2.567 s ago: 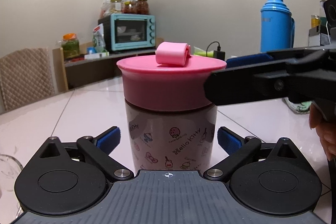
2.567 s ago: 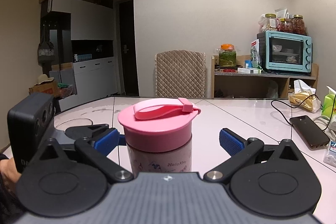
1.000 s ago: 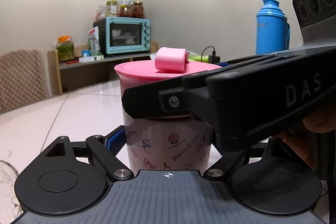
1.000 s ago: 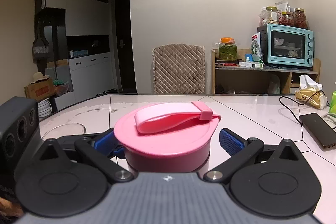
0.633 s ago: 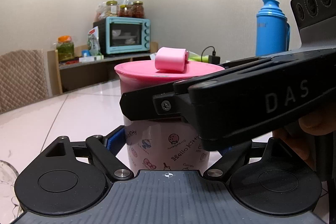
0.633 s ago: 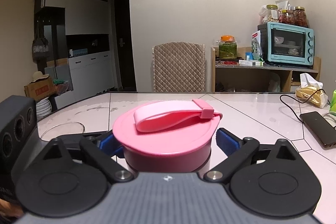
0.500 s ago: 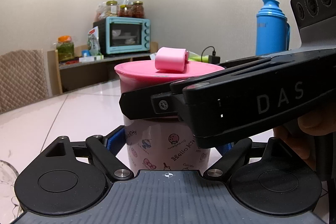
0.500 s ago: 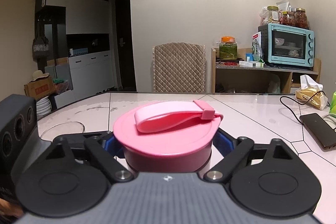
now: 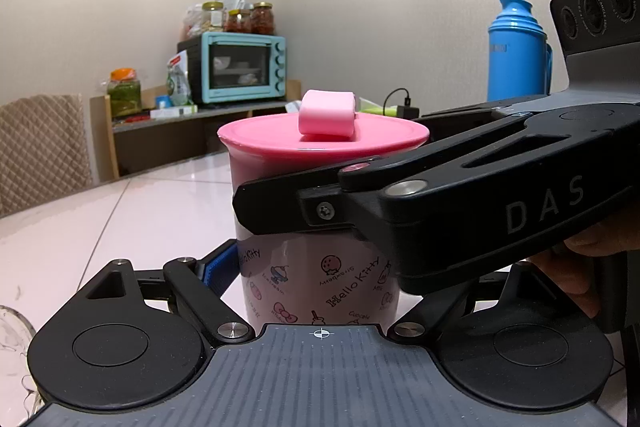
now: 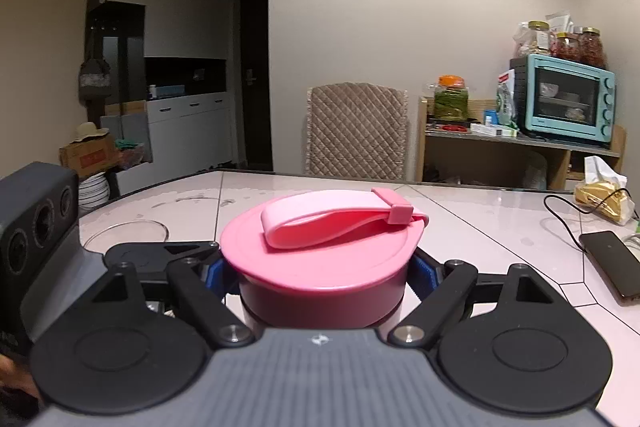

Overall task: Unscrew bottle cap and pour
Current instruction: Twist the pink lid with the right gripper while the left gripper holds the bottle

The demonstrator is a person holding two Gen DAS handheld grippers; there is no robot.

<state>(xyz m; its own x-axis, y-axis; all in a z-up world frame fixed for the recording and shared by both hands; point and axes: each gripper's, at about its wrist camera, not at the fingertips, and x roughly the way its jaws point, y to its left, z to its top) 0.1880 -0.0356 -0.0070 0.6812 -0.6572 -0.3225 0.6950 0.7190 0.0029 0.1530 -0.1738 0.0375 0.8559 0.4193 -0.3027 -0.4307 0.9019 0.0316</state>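
The table [image 10: 500,223] is white and shiny, with thin dark lines across it. The bottle [image 9: 316,279] stands upright on it, close to the near edge, right in front of both cameras. A clear glass bowl [image 10: 128,229] sits near the left edge, and a phone [image 10: 612,267] on a wire lies toward the right edge.

The left gripper [image 9: 316,267] is closed on the bottle body, low down, with a blue pad [image 9: 218,267] pressed on its side. The right gripper [image 10: 320,277] has just been closing and now squeezes the cap [image 10: 320,255], one pad on each side of it.

The bottle looks hard and smooth, so I think it could slip if held loosely. I cannot tell how full it is, so it may be heavy. The body is a good place to hold it steady. The cap is wide and stiff with a smooth rim, best held by its sides for turning. The strap [image 10: 336,219] lying on top looks soft and bendy, so it is a poor thing to twist with.

The bottle says "Hello Kitty" among little drawings. The right gripper has "DAS" on its side in the left view.
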